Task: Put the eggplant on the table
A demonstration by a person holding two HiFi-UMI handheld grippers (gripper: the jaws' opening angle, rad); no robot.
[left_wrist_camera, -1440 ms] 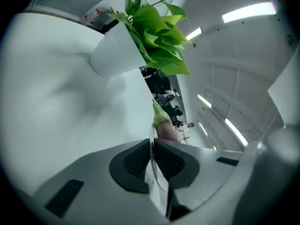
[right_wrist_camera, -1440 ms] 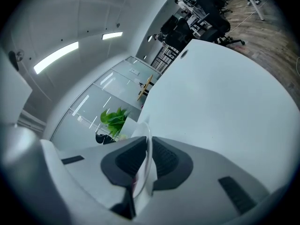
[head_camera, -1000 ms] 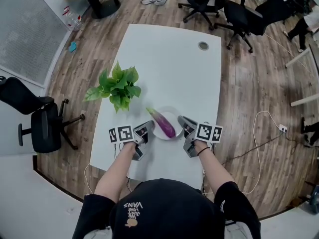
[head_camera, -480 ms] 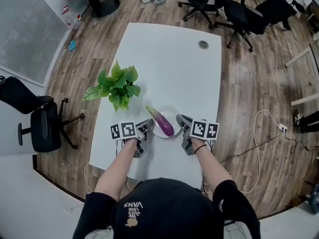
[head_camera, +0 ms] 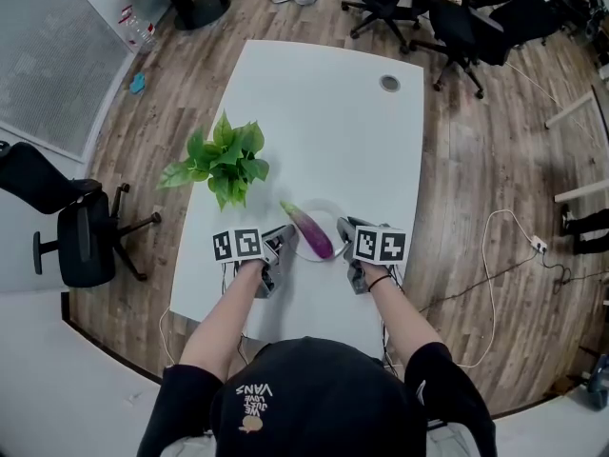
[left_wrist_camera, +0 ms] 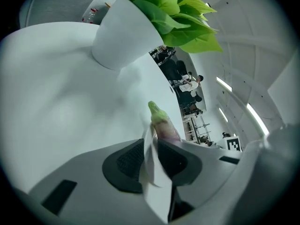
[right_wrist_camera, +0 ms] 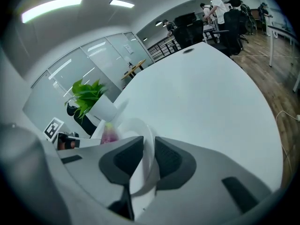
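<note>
The plate (head_camera: 328, 215) with the eggplant (head_camera: 312, 233) rests on the table (head_camera: 324, 112); my left gripper (head_camera: 285, 239) has just been opening its jaws around the rim, my right gripper (head_camera: 344, 228) seemingly grips it; only release remains

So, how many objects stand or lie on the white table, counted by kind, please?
Potted plant: 1
Plate: 1
Eggplant, lying on the plate: 1
Total on the table: 3
</note>
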